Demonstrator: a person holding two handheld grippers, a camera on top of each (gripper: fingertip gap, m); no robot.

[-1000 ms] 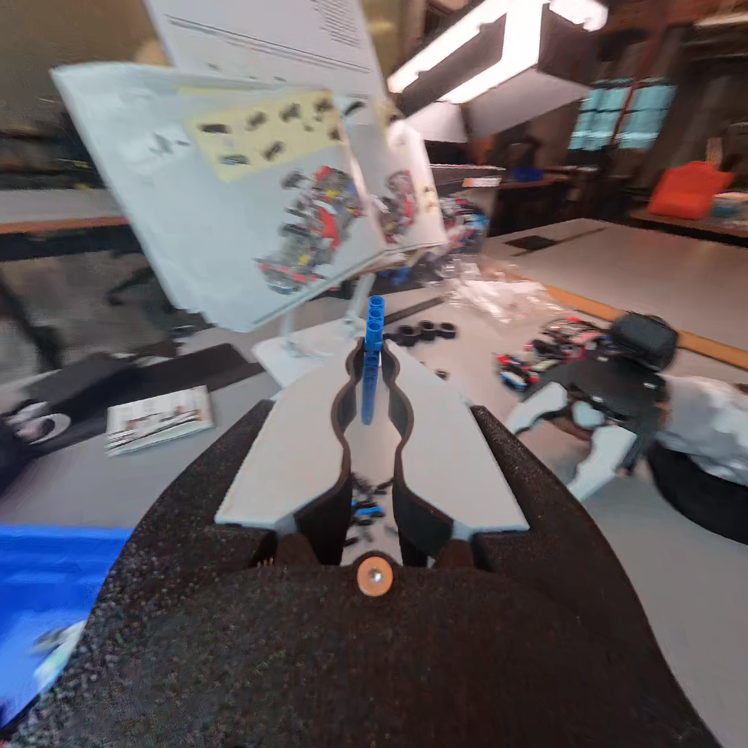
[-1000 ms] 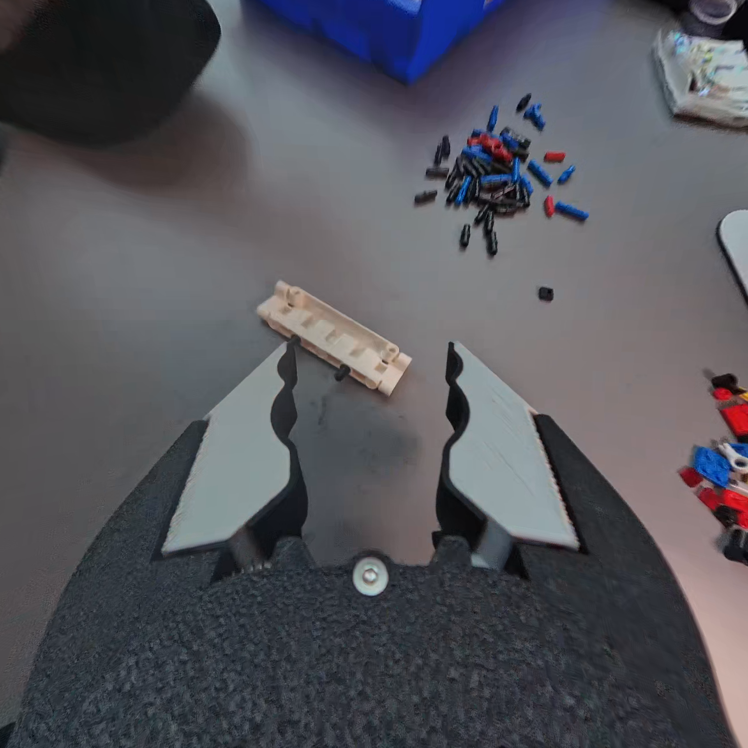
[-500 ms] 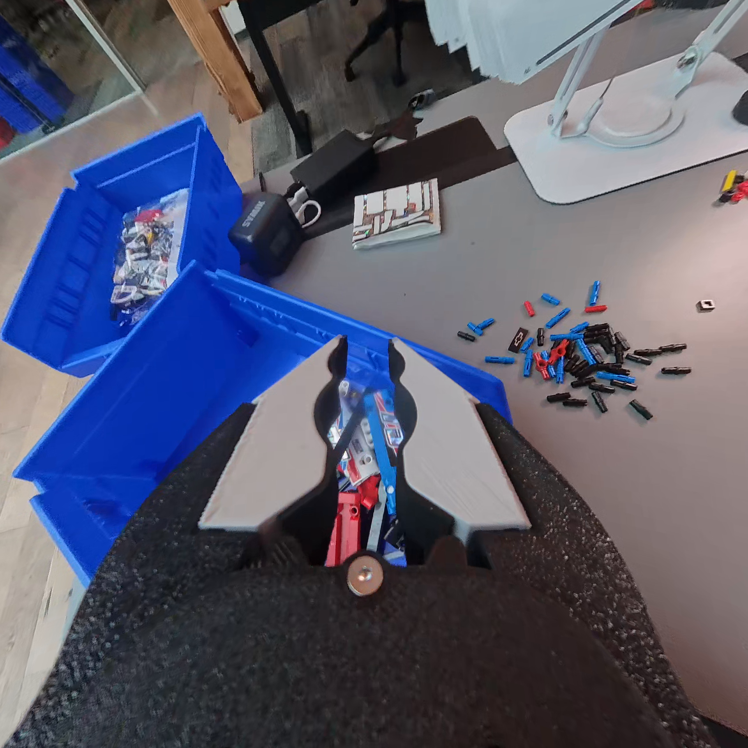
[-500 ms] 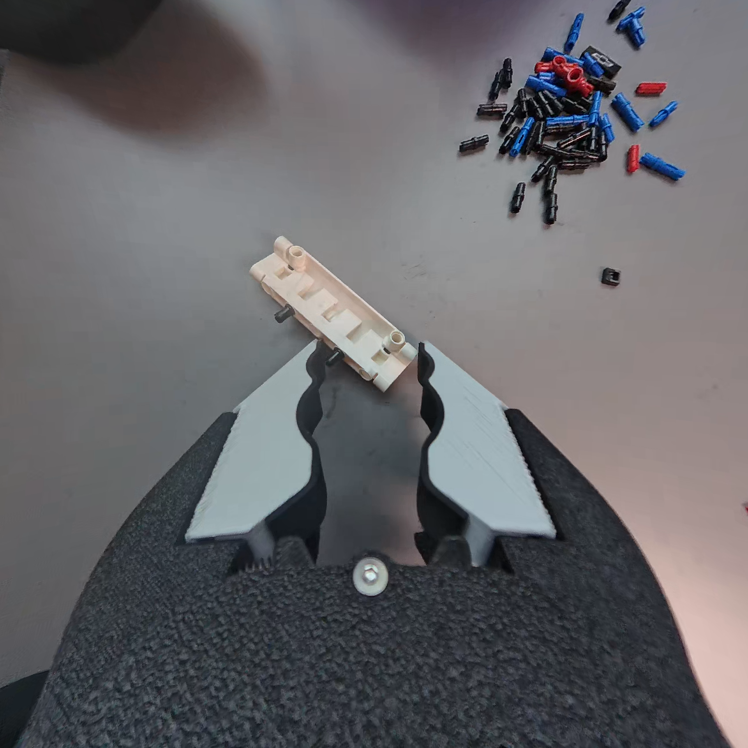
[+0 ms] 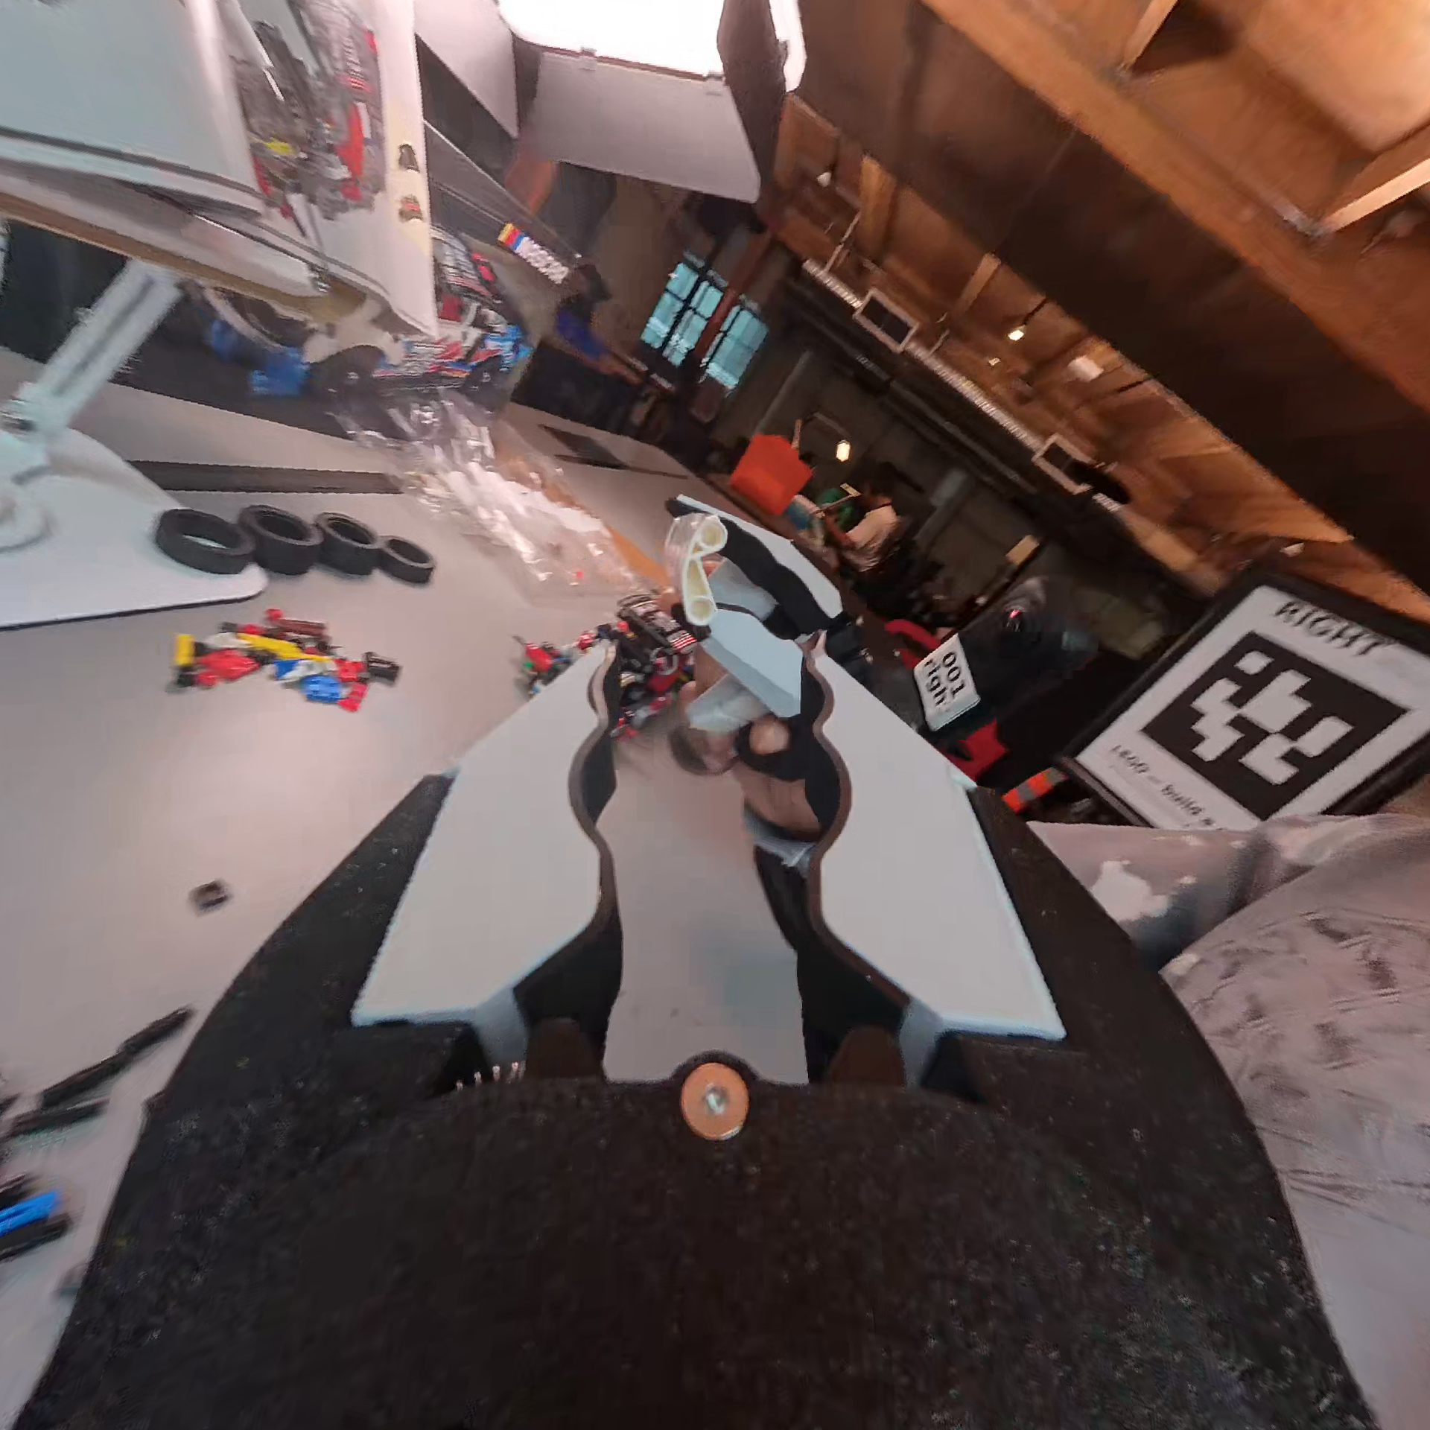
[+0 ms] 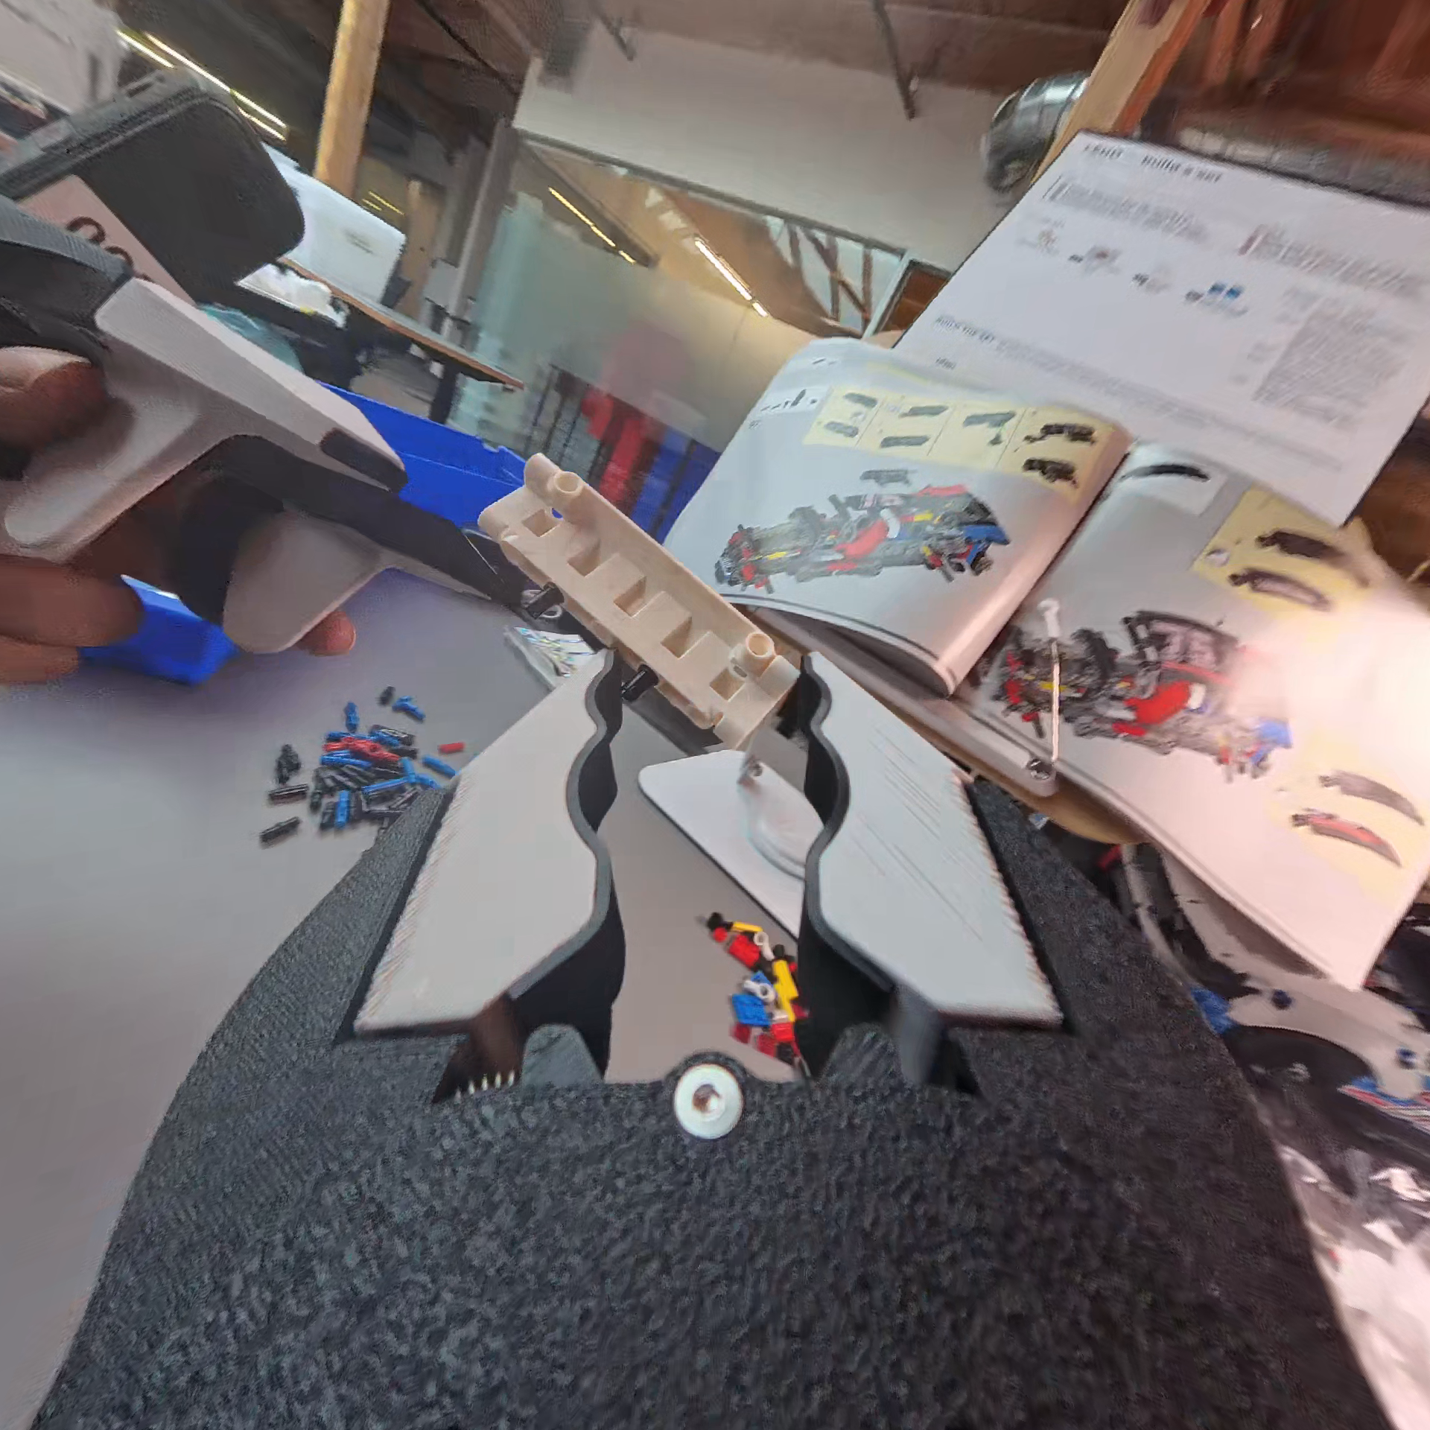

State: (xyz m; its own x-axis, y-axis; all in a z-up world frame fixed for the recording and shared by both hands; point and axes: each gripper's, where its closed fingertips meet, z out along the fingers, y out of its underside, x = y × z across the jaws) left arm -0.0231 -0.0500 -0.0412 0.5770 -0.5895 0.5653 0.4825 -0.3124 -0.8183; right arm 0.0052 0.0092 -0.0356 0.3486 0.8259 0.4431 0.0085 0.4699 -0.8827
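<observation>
A cream ribbed brick part [image 6: 642,600] was pinched at its lower end by the right gripper [image 6: 708,700], held above the tabletop [image 6: 155,774]. The left gripper [image 5: 716,681] was spread, empty. Four black tyres [image 5: 290,539] were seen only in the left view; an open instruction booklet [image 6: 890,495], only in the right.

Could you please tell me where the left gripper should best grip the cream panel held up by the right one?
Probably the free upper-left end of the cream panel, beyond the black pins, closing across its long edges from the left: the right gripper clamps the lower end, leaving only that end clear.
</observation>
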